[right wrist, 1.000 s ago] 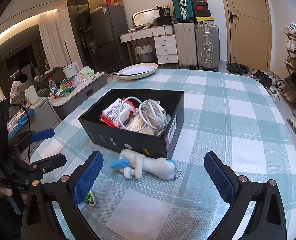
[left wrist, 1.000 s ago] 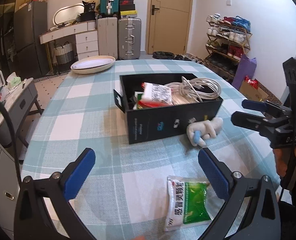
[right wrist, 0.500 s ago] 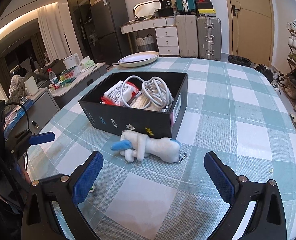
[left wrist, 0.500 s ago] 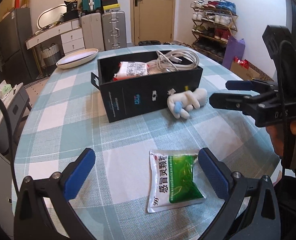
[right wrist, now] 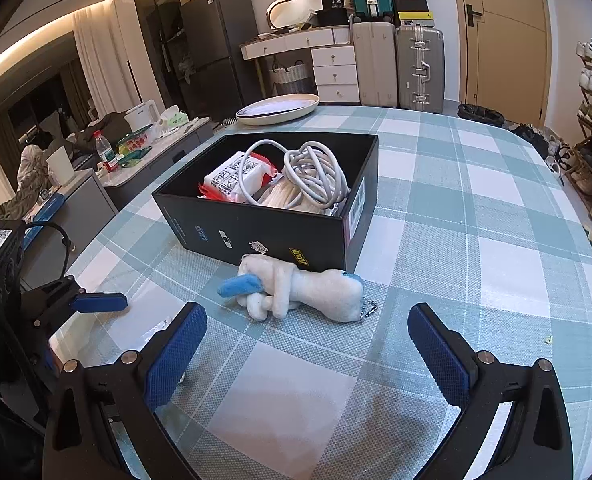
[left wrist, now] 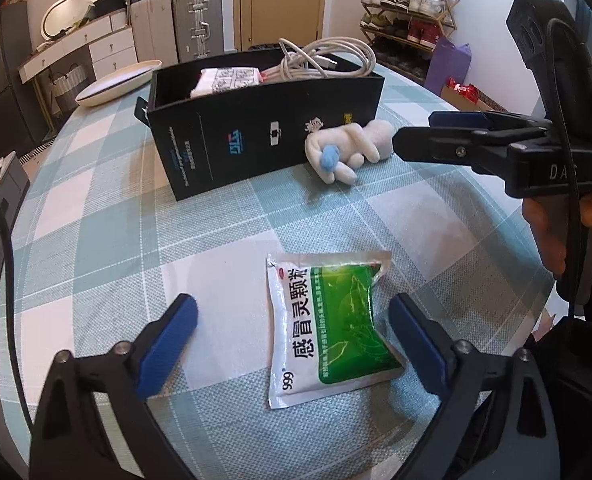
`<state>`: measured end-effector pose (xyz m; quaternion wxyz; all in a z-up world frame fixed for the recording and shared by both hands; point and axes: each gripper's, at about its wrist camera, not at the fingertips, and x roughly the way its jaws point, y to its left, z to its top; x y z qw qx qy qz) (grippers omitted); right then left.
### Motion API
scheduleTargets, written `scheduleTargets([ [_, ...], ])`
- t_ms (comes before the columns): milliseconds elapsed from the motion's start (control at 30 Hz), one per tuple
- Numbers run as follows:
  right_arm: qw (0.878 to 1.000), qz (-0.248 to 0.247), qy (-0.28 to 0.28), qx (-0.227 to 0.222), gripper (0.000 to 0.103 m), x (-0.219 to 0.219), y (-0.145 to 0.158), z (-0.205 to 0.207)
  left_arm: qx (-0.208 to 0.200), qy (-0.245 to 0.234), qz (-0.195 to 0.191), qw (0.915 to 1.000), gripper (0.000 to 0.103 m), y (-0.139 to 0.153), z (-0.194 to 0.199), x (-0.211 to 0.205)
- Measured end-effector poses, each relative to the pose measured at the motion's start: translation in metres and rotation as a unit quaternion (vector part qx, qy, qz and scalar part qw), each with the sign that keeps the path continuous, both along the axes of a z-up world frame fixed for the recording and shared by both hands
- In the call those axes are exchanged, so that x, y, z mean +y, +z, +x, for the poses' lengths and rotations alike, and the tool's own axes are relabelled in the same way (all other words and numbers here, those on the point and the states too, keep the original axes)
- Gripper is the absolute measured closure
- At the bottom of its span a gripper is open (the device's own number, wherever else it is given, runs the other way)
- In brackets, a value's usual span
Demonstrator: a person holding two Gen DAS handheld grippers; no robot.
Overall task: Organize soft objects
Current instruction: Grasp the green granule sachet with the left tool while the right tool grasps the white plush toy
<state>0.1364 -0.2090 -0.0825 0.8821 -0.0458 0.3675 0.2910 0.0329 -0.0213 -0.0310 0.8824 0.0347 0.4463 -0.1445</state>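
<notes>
Nearest, we find the left gripper point(left wrist: 291, 328) spread wide, now lowered so its pads flank the green medicine sachet point(left wrist: 328, 328), which a second ago lay ahead of it; no contact yet. We judge a pick-up of the sachet imminent. The right gripper point(right wrist: 306, 344), also spread and empty, has closed in on the white plush toy point(right wrist: 296, 290), which lies against the front wall of the black box point(right wrist: 263, 236). Beyond, the box holds a coiled white cable point(right wrist: 316, 172) and a packet.
</notes>
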Motion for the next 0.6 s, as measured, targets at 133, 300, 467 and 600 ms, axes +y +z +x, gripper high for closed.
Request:
scheduleTargets([
  [133, 1.000, -0.003, -0.004, 0.008, 0.001, 0.000, -0.004, 0.005, 0.002, 0.002, 0.000, 1.0000, 0.017, 0.000, 0.000, 0.002],
  [300, 1.000, -0.006, -0.009, 0.017, 0.001, 0.000, -0.007, 0.012, -0.002, 0.006, -0.006, 1.0000, 0.030, 0.001, 0.000, 0.003],
  [467, 1.000, -0.005, -0.009, 0.020, 0.001, 0.001, -0.009, 0.015, -0.007, 0.007, -0.012, 0.9999, 0.054, 0.003, 0.003, 0.009],
  [600, 1.000, -0.012, -0.010, 0.026, 0.001, 0.004, -0.011, 0.018, -0.009, 0.008, -0.026, 0.9996, 0.065, 0.005, 0.007, 0.013],
])
